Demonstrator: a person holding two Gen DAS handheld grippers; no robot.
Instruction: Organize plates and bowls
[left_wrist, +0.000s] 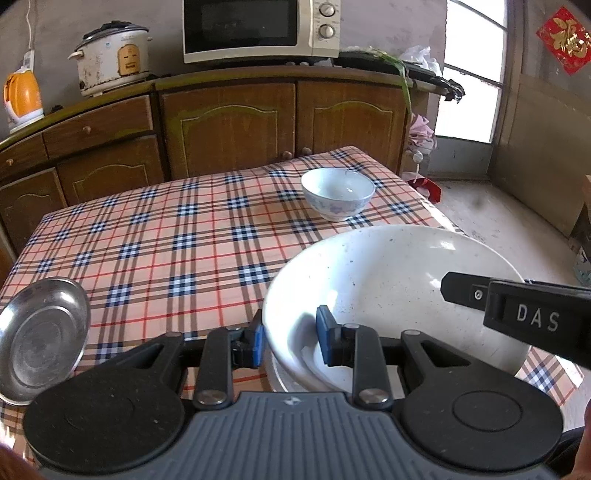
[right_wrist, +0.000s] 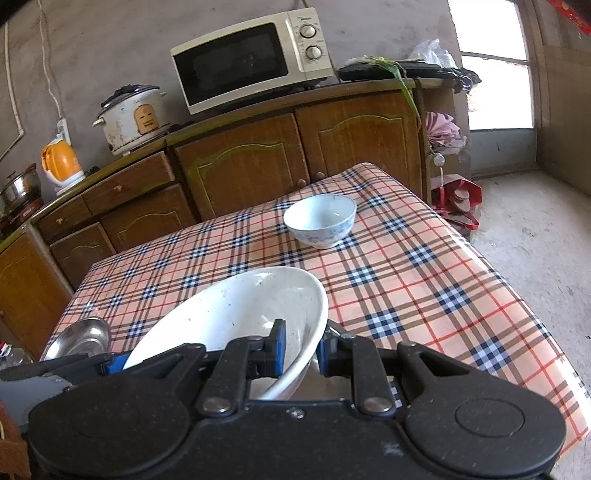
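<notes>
Plates and bowls are spread on a table with a checked cloth (left_wrist: 166, 240); the main one now is a big white bowl (left_wrist: 388, 280) at the near right side, held by both grippers at once. The left gripper (left_wrist: 290, 341) has its blue pads closed over the left part of the near rim, one pad outside and one inside; the right gripper (right_wrist: 301, 349) is clamped in the same way on the right edge of the rim, and its black body shows at the right in the left wrist view. Under the white bowl, at the near side, I can see the rim of another pale dish (left_wrist: 284, 380), so the bowl seems to sit on it or just above it; which of the two I cannot tell.

The white bowl looks like glazed ceramic; I judge it stiff, rather heavy for its width, smooth and so slippery under the pads, and easy to chip if it knocks on another dish. The rim is the only place to take hold of it, and two grips on opposite sides keep it from tipping.

A small bowl with blue flowers (left_wrist: 338, 197) stands alone at the far side, well apart; a metal plate (left_wrist: 40, 339) lies at the near left edge; both look free to pick by the rim.
</notes>
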